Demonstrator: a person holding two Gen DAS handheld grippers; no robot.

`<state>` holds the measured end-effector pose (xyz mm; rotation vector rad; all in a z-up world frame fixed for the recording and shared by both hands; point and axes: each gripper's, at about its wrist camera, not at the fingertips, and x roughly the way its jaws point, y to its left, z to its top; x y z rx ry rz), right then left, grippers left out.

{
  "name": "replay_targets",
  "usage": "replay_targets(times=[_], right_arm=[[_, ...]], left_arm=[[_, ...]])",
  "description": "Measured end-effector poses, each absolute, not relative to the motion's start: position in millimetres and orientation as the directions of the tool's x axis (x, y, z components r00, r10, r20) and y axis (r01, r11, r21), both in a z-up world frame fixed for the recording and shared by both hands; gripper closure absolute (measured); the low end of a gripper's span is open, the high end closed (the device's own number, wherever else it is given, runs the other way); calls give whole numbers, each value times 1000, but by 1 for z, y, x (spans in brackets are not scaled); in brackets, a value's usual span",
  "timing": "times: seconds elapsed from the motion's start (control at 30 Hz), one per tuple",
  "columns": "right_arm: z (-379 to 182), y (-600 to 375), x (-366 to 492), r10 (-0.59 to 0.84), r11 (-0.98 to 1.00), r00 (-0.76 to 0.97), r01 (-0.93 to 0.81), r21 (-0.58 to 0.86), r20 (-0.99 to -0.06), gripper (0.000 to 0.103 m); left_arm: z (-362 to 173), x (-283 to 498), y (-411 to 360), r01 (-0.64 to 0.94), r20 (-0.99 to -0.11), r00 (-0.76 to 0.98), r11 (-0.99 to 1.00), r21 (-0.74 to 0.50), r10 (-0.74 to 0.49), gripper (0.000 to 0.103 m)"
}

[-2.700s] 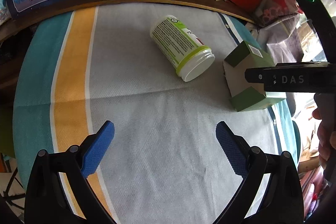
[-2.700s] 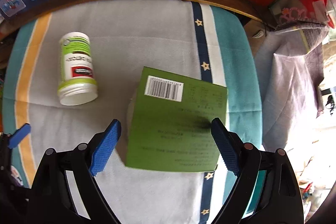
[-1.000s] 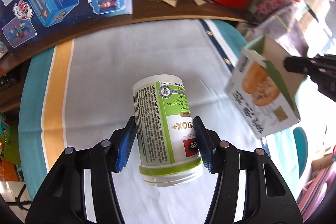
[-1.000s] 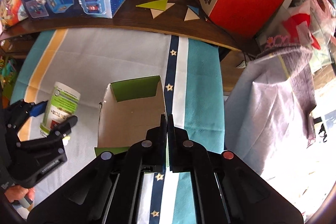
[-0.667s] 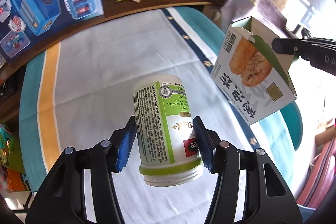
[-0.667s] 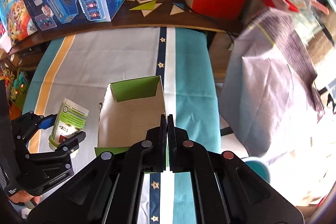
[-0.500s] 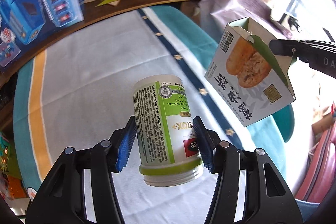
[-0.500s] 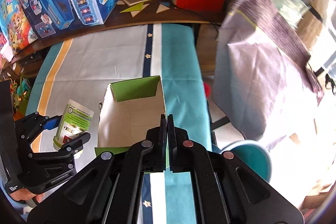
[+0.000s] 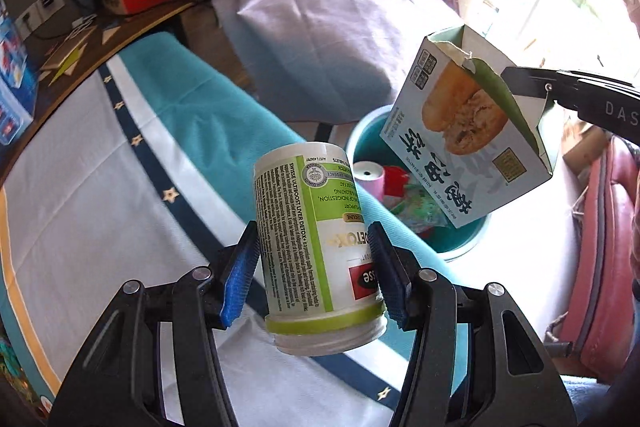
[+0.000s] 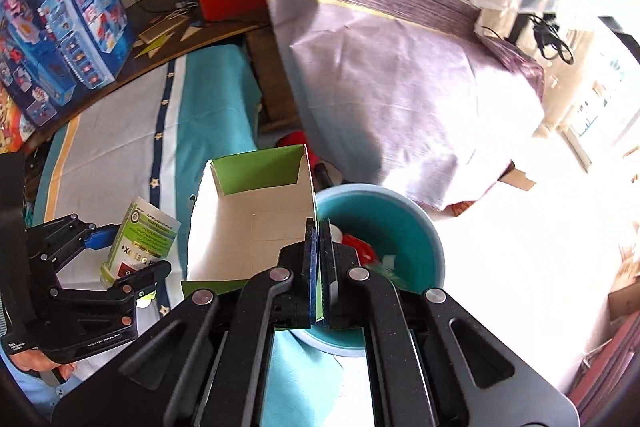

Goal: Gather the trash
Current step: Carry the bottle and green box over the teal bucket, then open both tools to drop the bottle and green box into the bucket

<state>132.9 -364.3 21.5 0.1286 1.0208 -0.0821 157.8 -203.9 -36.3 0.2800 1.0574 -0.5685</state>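
The white-and-green supplement bottle hangs in the air, squeezed between the blue pads of the left gripper, with the striped tablecloth beneath it. At about 2 o'clock from it, the opened food carton is held up by one wall, pinched in the closed jaws of the right gripper. Below the carton, off the table's edge, stands the teal bin, already holding pink and red scraps. By my reading, both pickups are done and neither drop is: the carton sits nearly over the bin, the bottle lies at about 9 o'clock from it.
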Motion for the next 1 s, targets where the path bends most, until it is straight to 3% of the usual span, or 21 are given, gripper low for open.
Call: replay_targets(times=[0.57, 0.63, 0.7, 0.77, 1.0], right_arm=[[-19, -454, 116, -36, 956, 475, 272, 108, -879, 101], [-23, -457, 117, -37, 955, 467, 276, 106, -883, 100], [-26, -458, 119, -38, 956, 460, 275, 101, -887, 100], [-30, -458, 122, -43, 958, 455, 273, 93, -890, 100], [-41, -457, 131, -61, 959, 439, 276, 69, -897, 100]], left_arm=[[-74, 152, -333, 710, -923, 241, 702, -43, -300, 46], [-79, 152, -339, 713, -926, 235, 700, -44, -297, 42], [-83, 153, -342, 706, -931, 236, 708, -32, -278, 26], [-83, 154, -339, 700, -930, 248, 714, -21, -270, 20], [-86, 161, -323, 667, -937, 241, 745, -30, -253, 10]])
